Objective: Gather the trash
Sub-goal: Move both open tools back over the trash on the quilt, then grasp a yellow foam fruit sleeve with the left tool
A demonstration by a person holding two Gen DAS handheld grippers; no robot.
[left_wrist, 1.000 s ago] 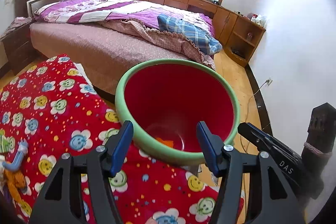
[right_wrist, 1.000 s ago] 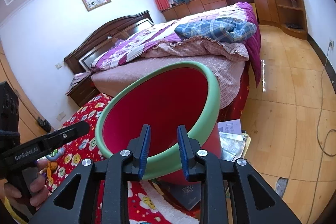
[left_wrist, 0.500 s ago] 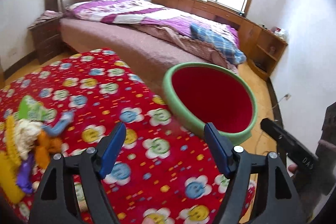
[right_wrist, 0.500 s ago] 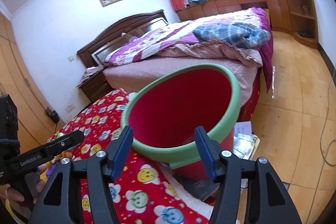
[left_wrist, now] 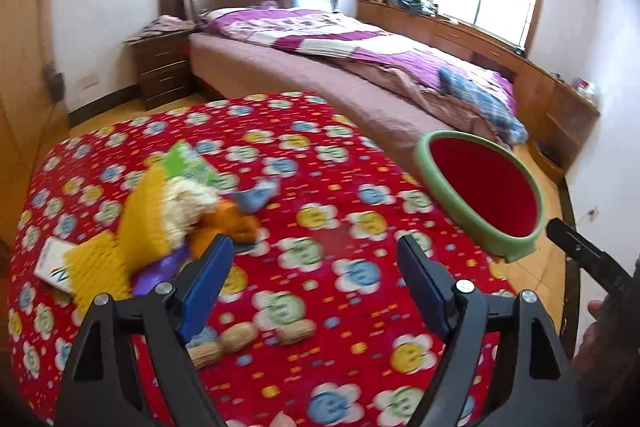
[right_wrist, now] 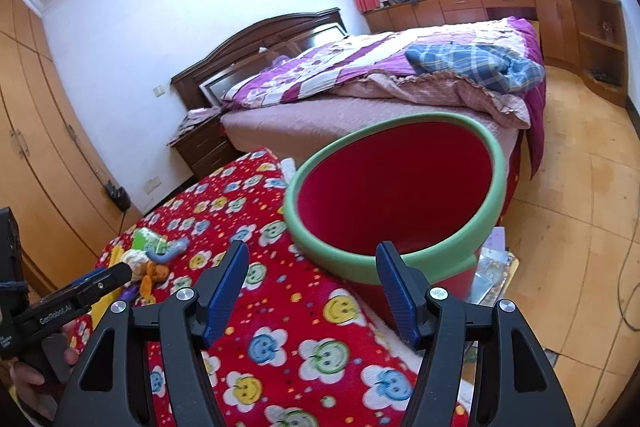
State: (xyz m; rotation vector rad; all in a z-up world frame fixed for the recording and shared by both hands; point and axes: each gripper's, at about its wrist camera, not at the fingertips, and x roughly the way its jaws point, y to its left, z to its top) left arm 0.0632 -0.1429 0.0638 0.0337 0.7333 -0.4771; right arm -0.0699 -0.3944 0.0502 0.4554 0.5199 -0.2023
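Left wrist view: trash pile — yellow, orange, green scraps; left gripper and right gripper fingers apart, empty.

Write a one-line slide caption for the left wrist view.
Open left gripper hovers above peanuts on the red smiley tablecloth, trash pile left, red bin right.

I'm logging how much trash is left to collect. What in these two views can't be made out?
- Bin bottom: hidden by its own near wall in both views, so its contents are unknown.
- Trash pile: motion-blurred in the left view; small and partly behind the left gripper in the right view, so single pieces can't be counted.
- Peanuts: one partly behind a left finger.
- White packet: print unreadable.
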